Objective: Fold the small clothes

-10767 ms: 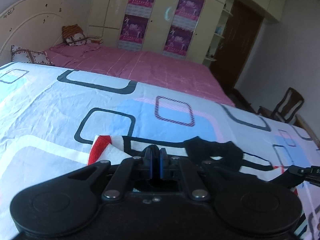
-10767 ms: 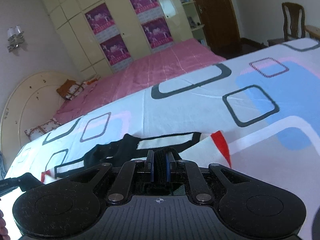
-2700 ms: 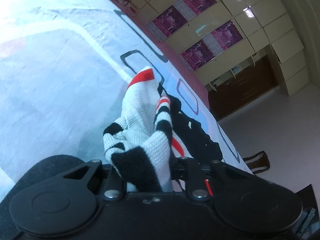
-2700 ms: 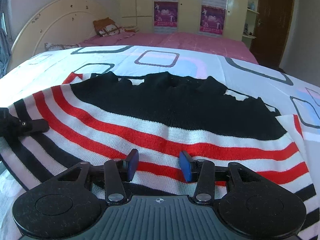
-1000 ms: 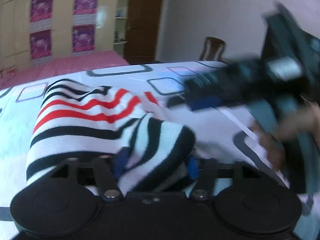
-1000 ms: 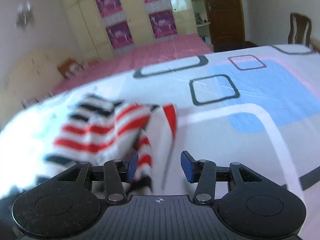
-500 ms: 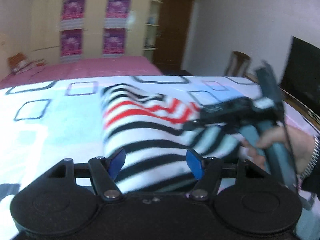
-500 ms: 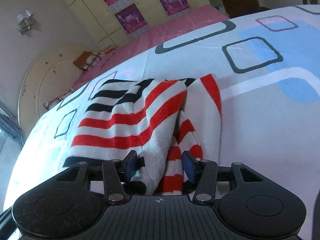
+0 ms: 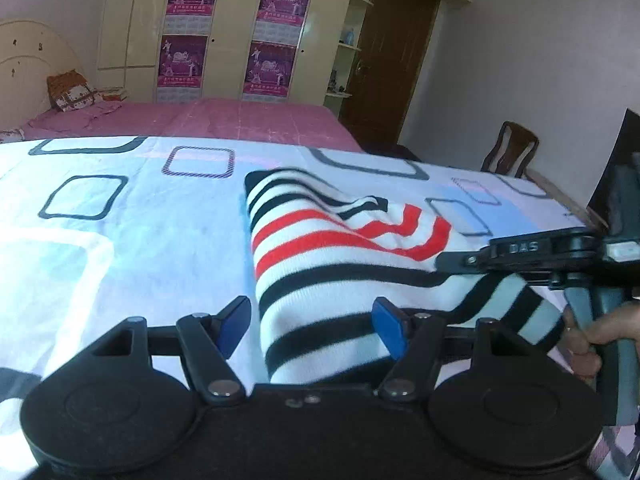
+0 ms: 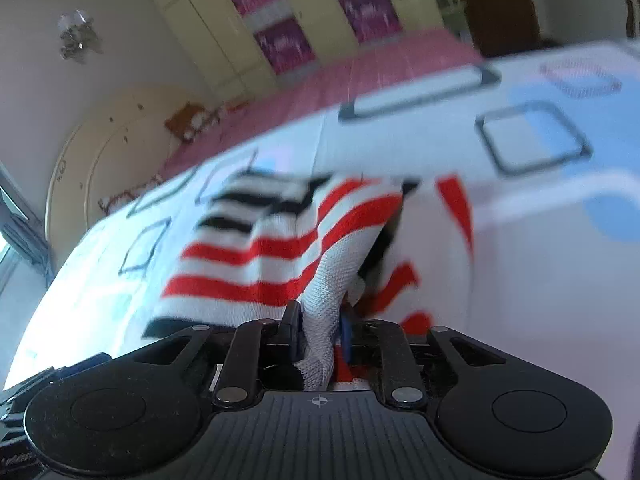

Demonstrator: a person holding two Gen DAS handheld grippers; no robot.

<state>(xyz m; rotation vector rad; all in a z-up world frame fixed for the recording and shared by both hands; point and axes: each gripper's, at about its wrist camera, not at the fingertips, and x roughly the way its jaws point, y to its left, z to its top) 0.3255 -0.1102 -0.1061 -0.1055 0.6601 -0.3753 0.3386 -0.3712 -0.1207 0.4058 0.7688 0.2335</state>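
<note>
My right fingers have just been closing, and now they pinch a fold of the sweater at the bottom middle of the right view. The white knit bunches up between them. My left fingers stand wide apart at the bottom middle of the left view. They hold nothing. The near end of the sweater lies between them, but the blue pads do not press on it.

The sweater lies on the bed, in the middle of the left view. It runs long from my left fingers up and away toward the top of the picture. My right fingers come in from the right side of that view, held by a hand. So I think the right side does the next fold, and the left is close enough to help.

The sweater is soft, thick knit with black, white and red stripes. It is folded into a fat, lumpy bundle. The bed cover is smooth, with square outlines on it.
</note>
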